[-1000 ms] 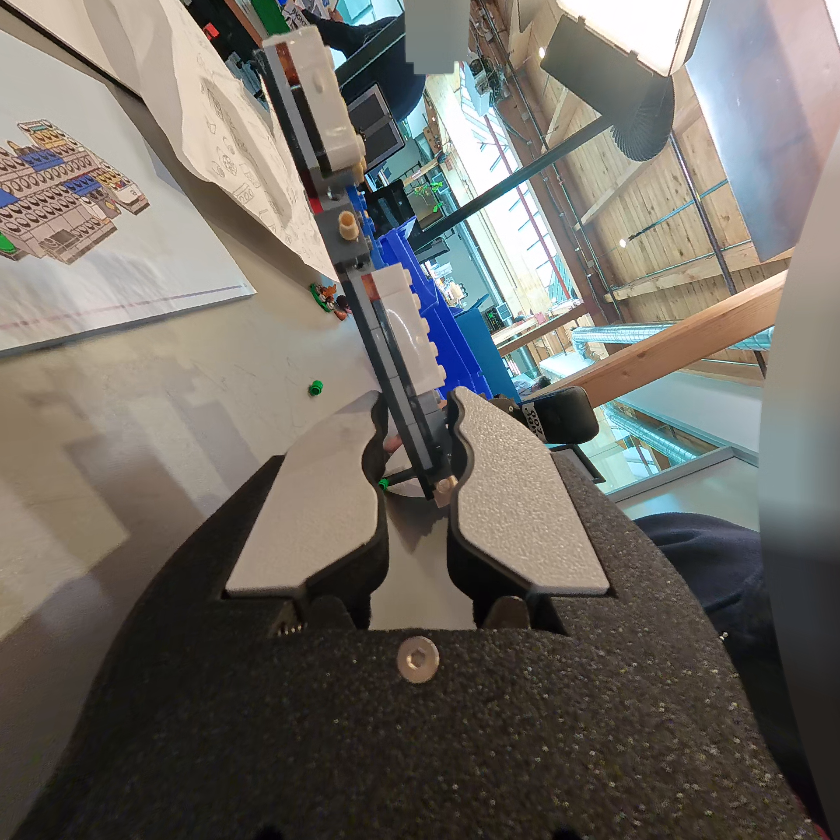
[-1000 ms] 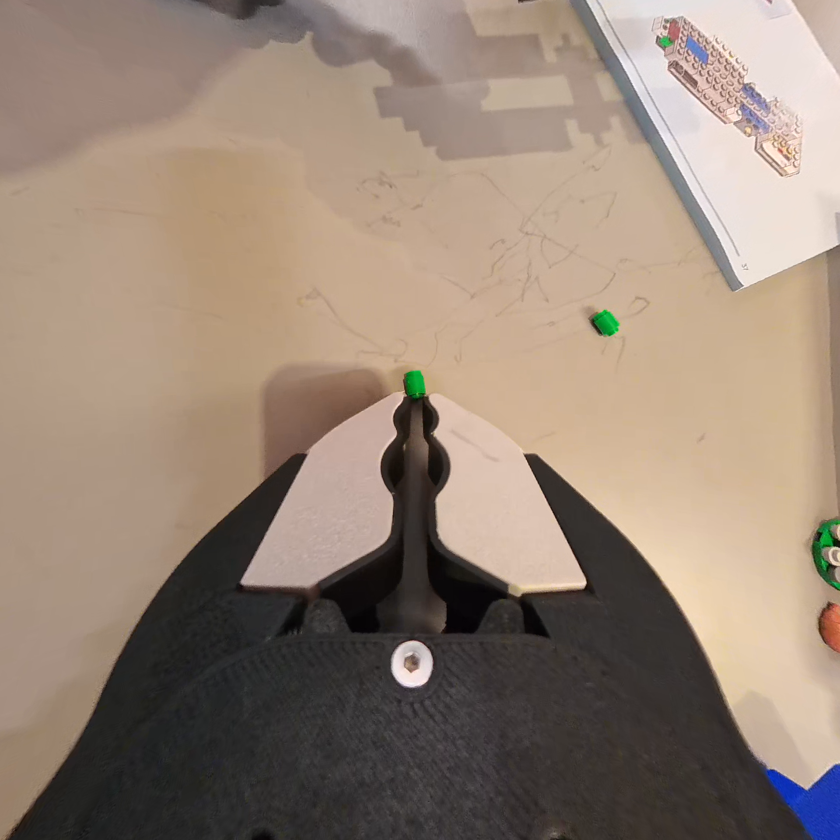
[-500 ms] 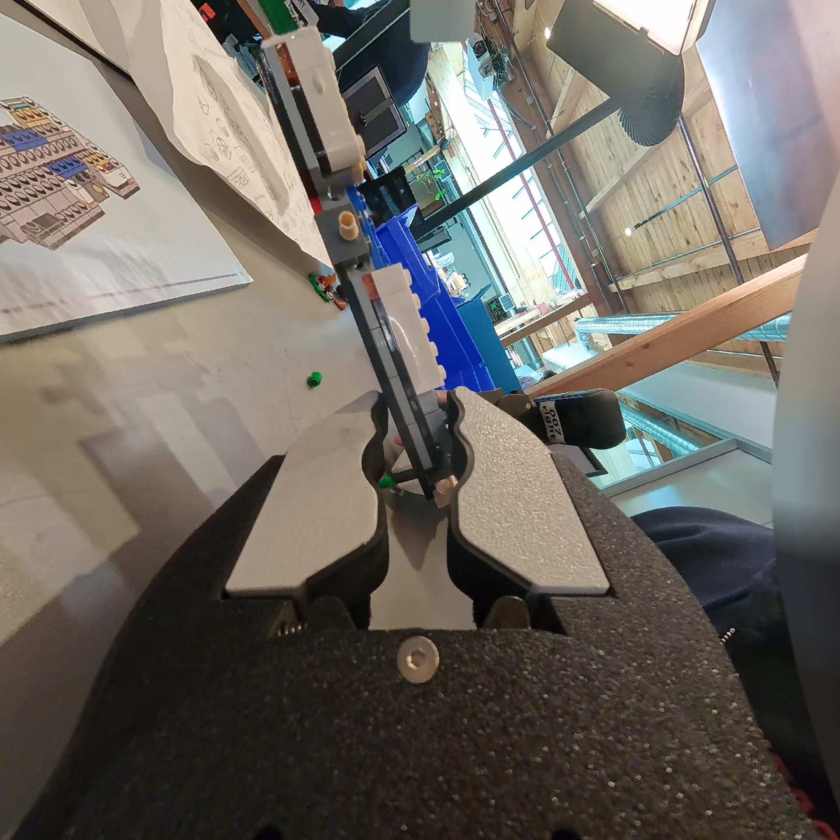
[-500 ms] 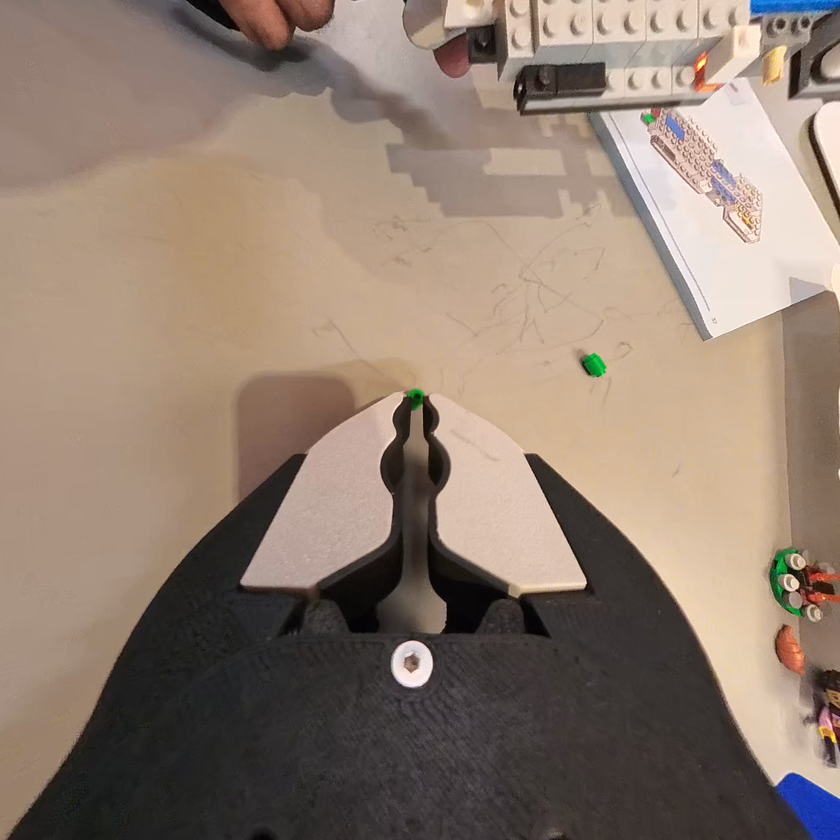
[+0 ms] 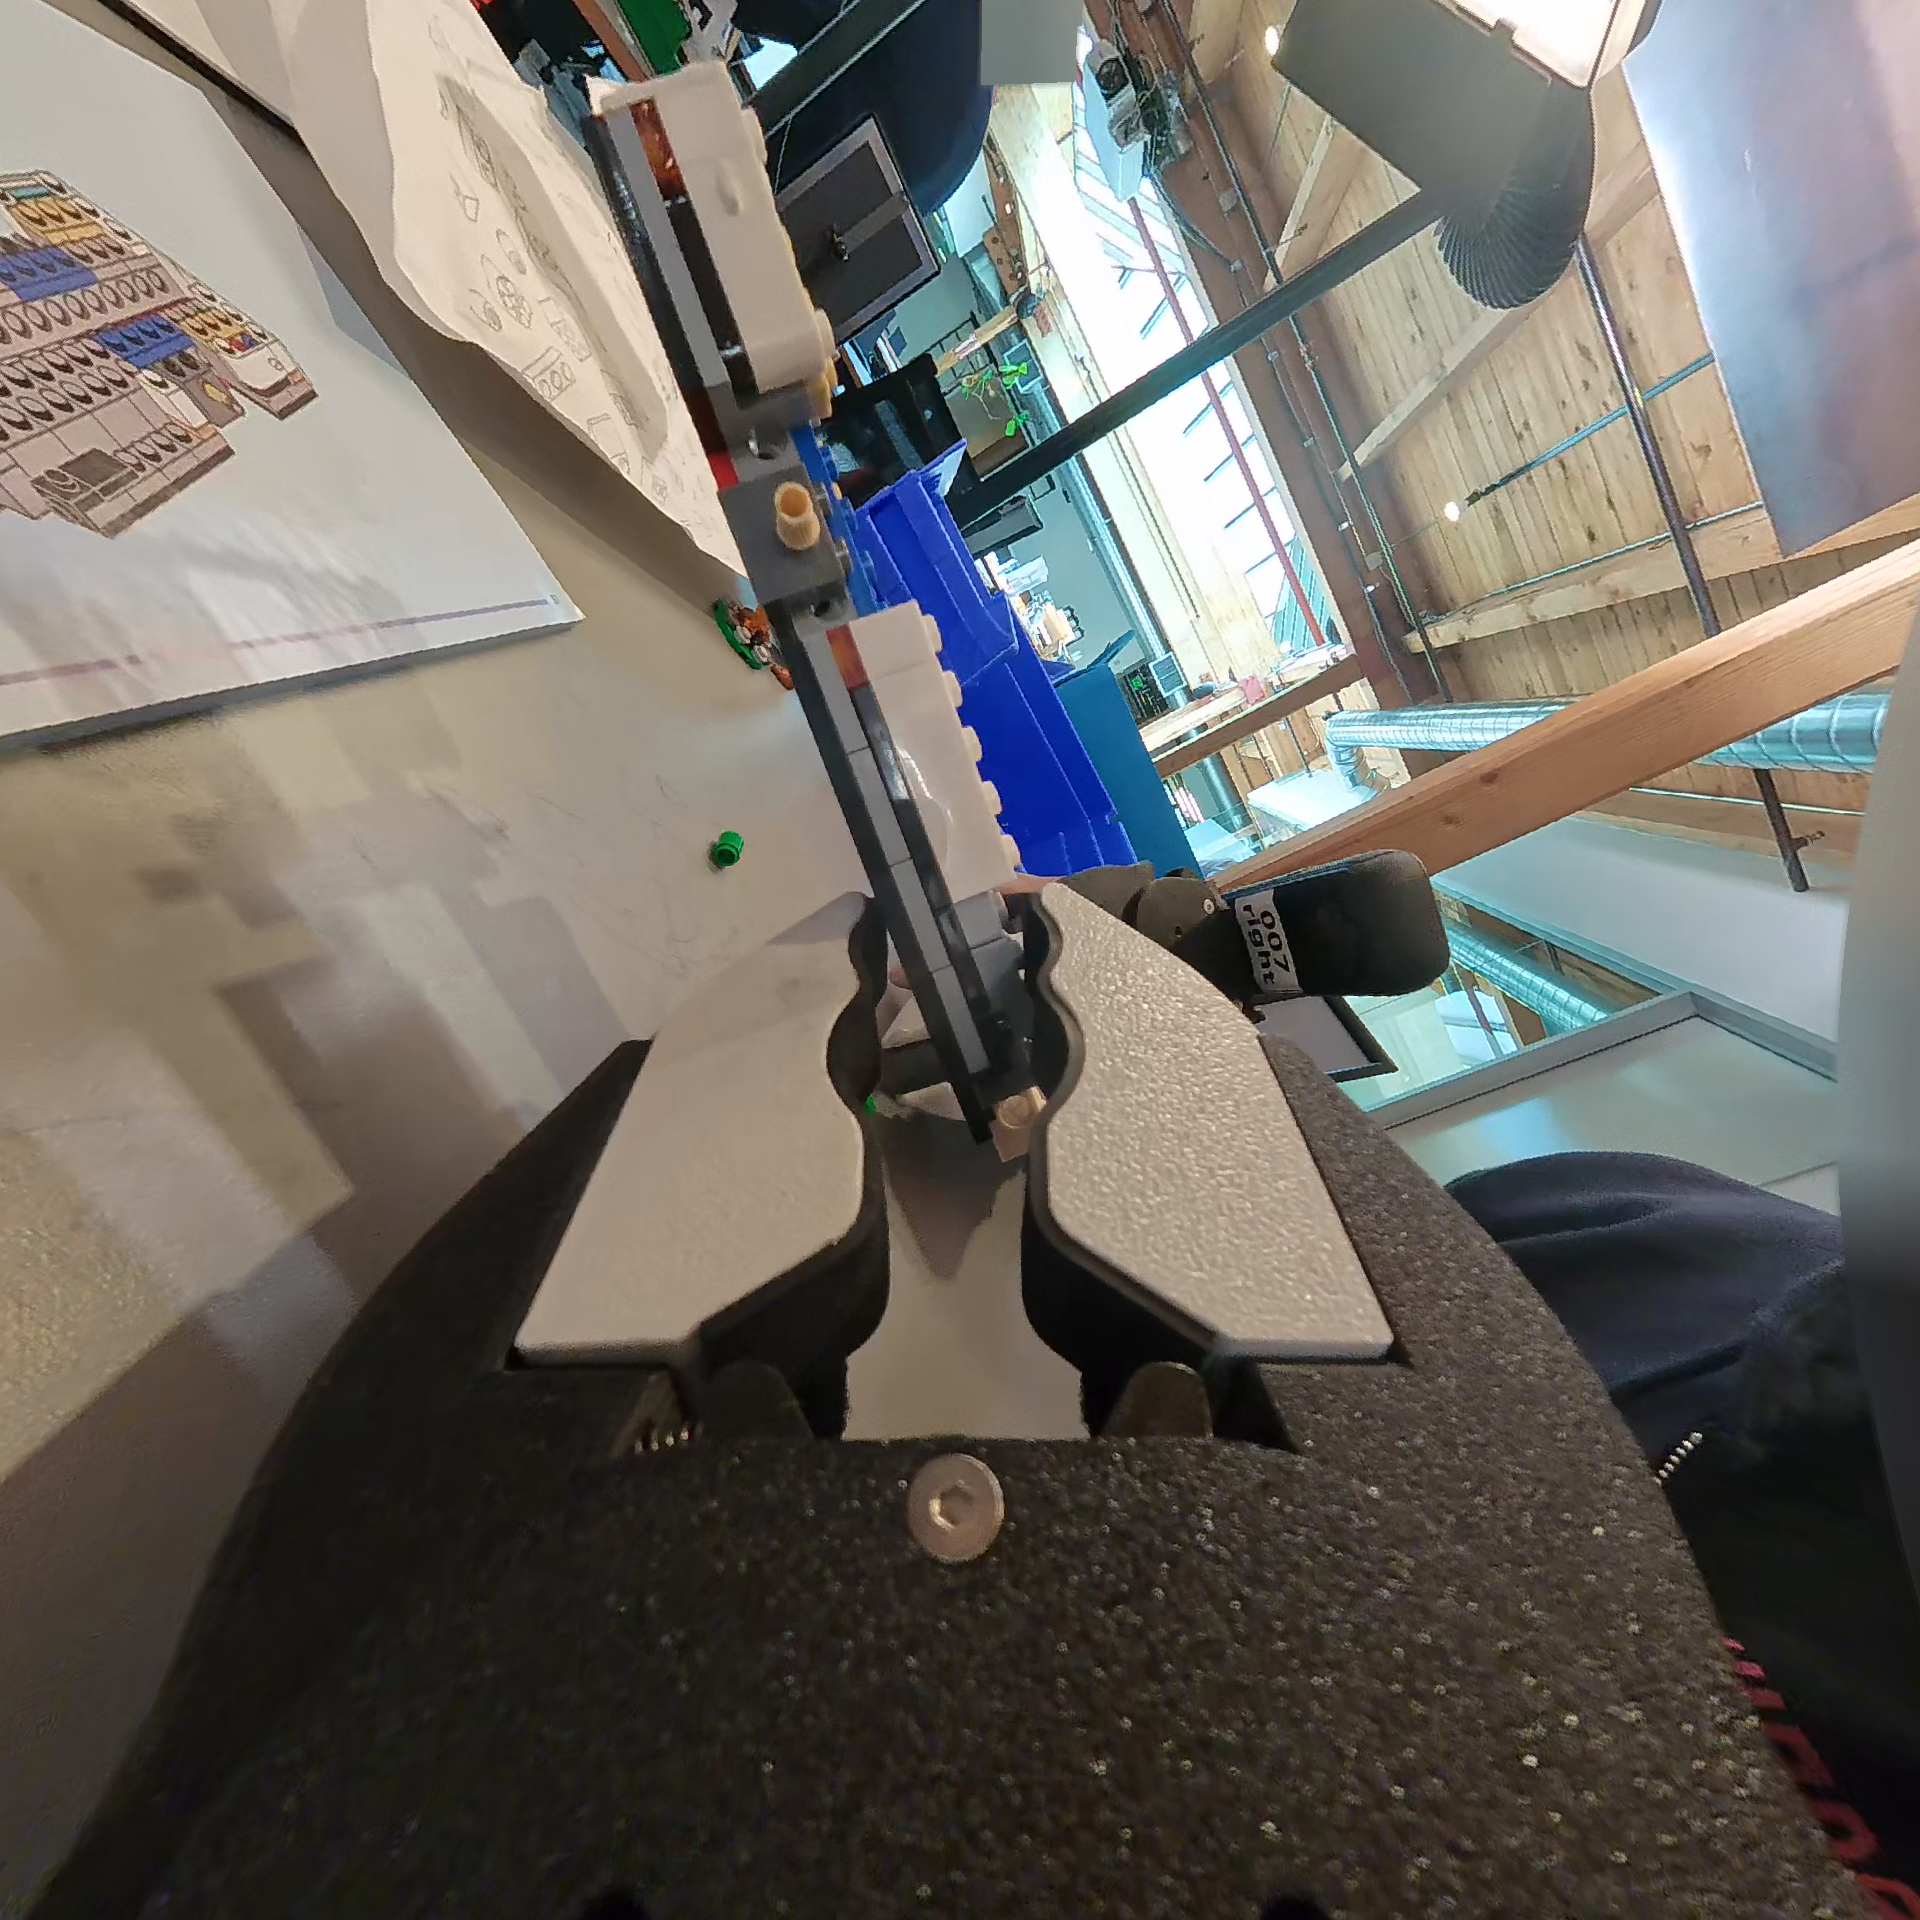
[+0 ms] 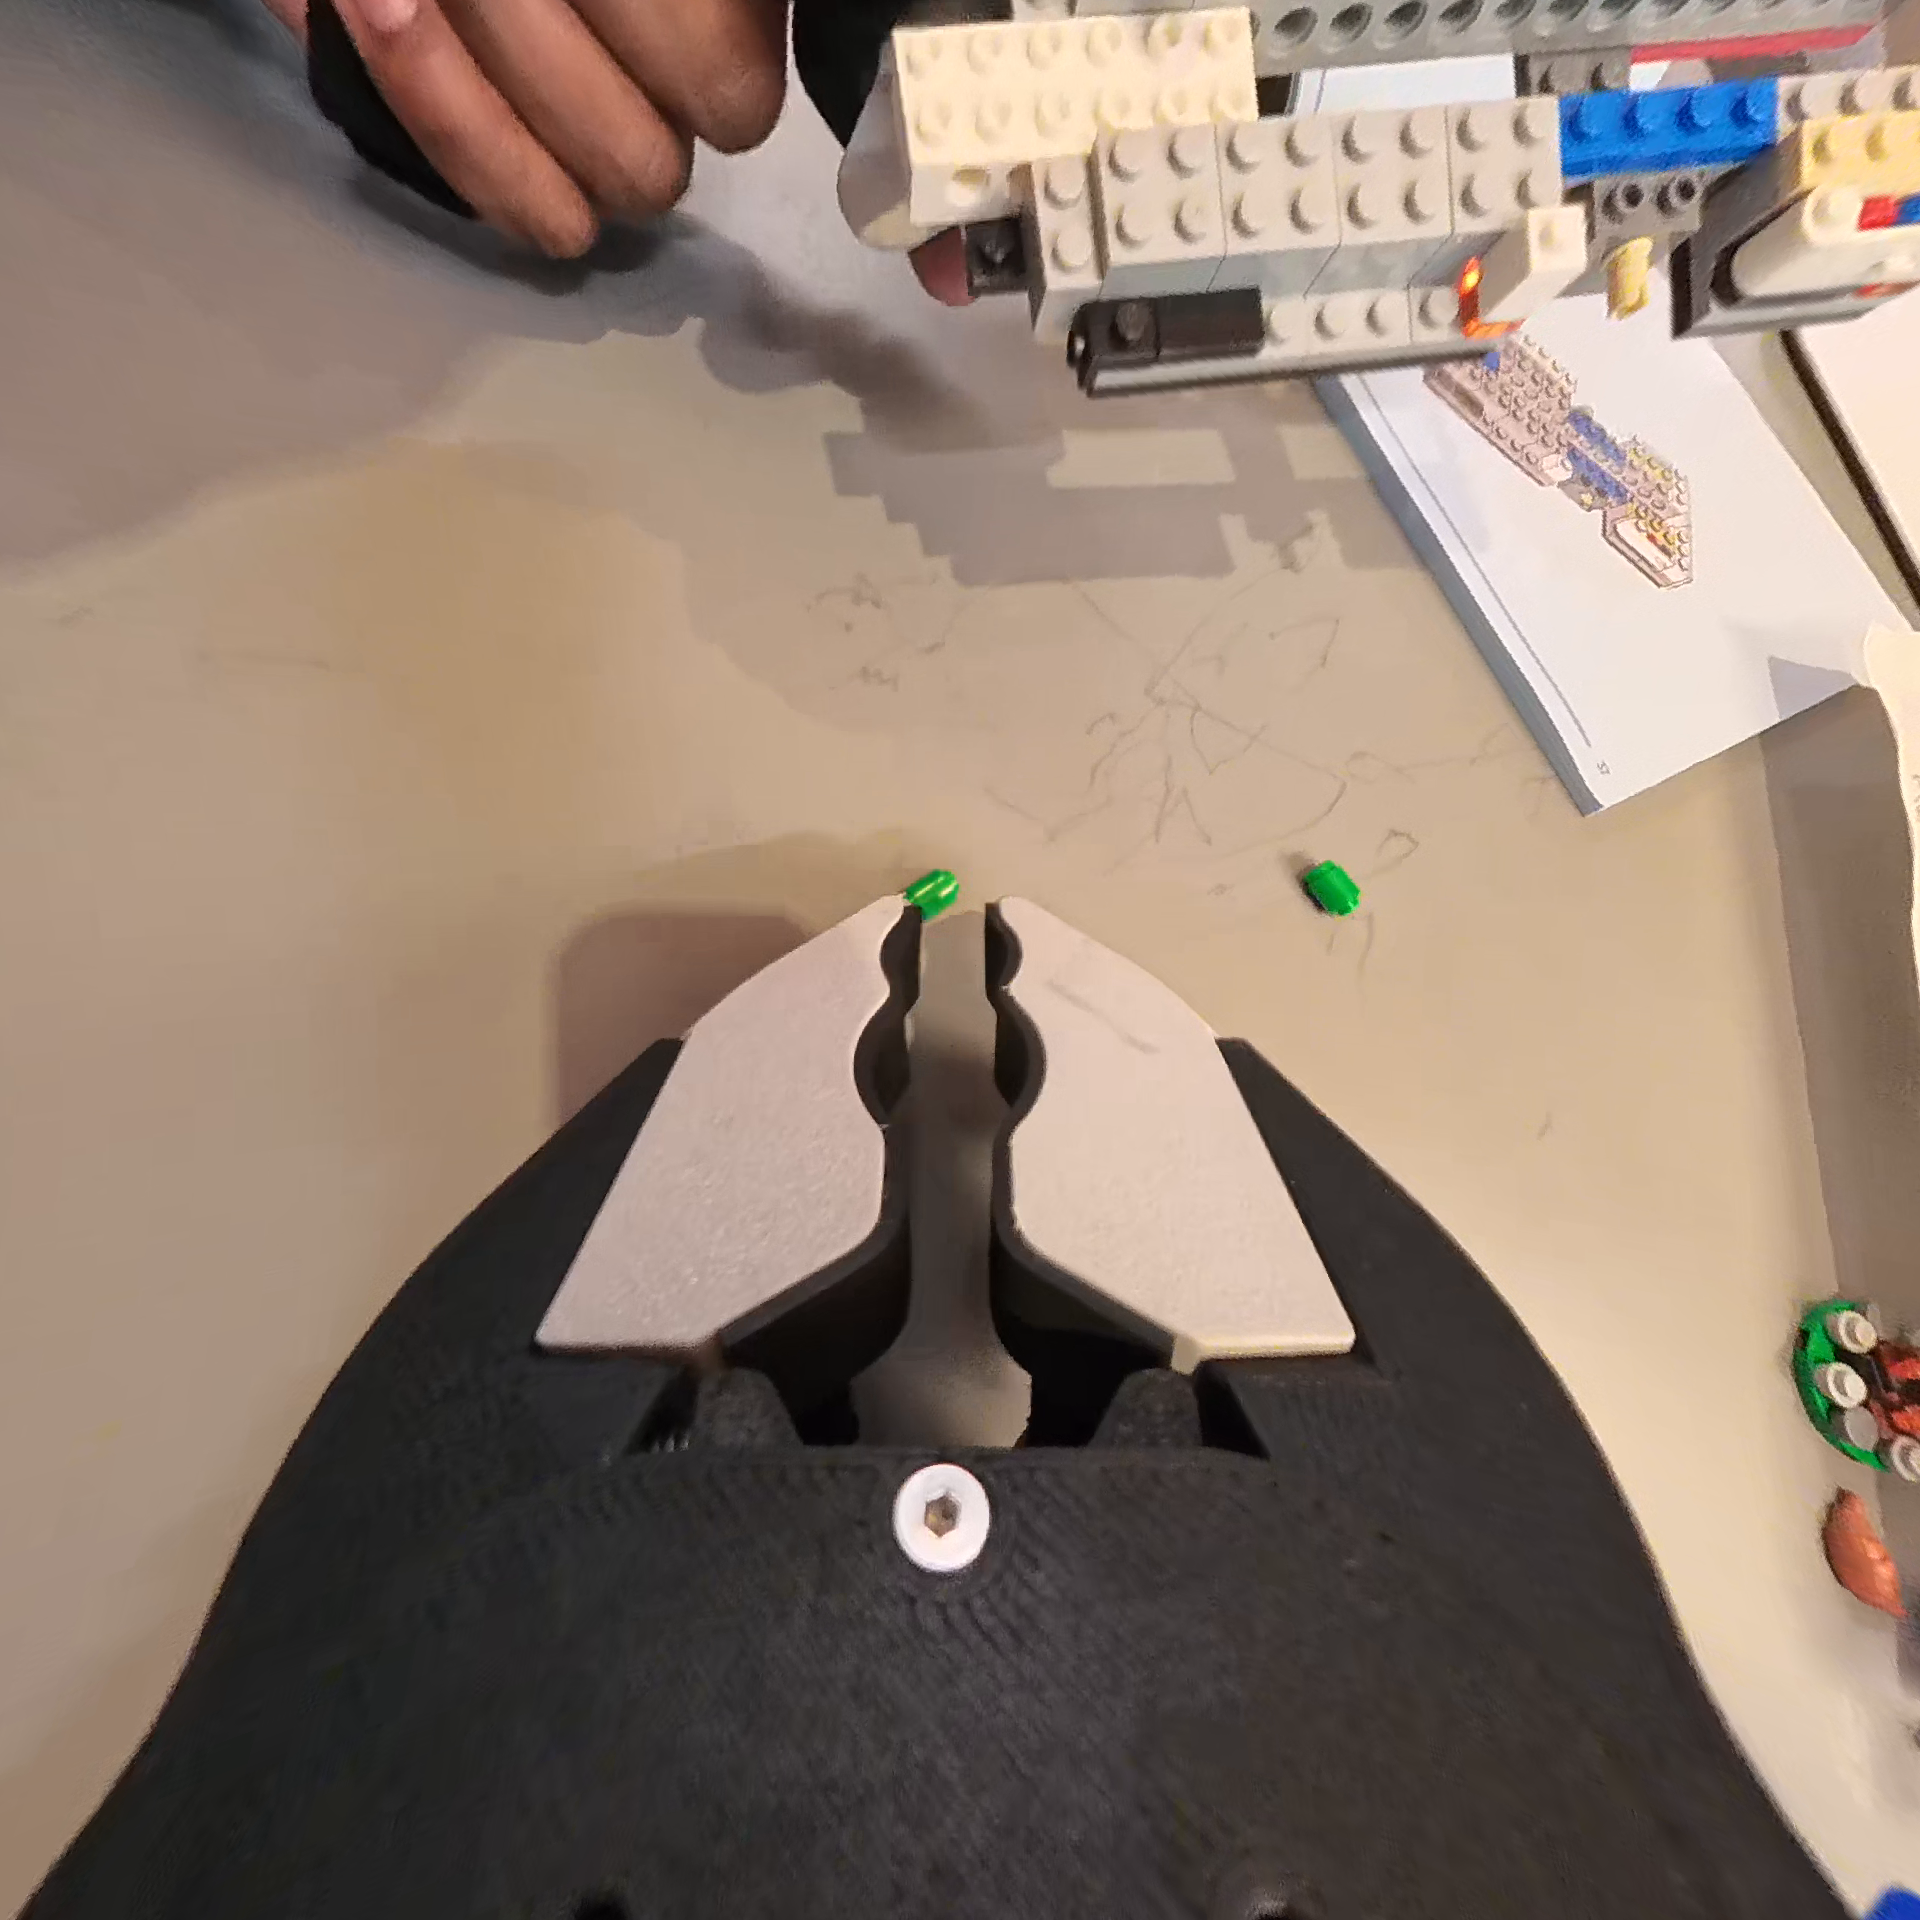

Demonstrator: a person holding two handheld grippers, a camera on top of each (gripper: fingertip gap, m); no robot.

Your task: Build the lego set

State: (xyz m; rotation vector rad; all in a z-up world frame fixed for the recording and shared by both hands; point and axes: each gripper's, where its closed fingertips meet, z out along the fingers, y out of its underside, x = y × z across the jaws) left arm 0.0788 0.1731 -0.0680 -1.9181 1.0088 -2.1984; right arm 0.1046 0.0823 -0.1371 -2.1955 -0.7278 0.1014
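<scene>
Grey, white and black plastic bricks make up the long brick-built model (image 5: pixel 914 831) that runs edge-on up the left wrist view; its near end is buried between the fingers and its far end is cut off by the top of the frame. The left gripper (image 5: pixel 956 997) has its jaws clamped on that near end, both pads pressed to the model's sides. In the right wrist view the same model (image 6: pixel 1299 208) hangs above the beige desk (image 6: pixel 416 727), cropped by the top and right edges, with a person's hand (image 6: pixel 540 104) partly cut off beside it.

The right gripper (image 6: pixel 951 914) points down at the desk with its jaws a little apart and nothing pressed between them. A tiny round green stud (image 6: pixel 930 891) sits at the tip of one finger, touching that tip alone; whether it rests on the desk or clings to the finger is hard to make out. A second small green stud (image 6: pixel 1330 886) lies on the desk well to the side.

A white instruction booklet (image 6: pixel 1621 582) with a printed model drawing lies at the edge, and a black part of the other gripper (image 5: pixel 1320 925) bears a small white label. A round green piece with grey pegs (image 6: pixel 1849 1382) is cropped by the frame edge
</scene>
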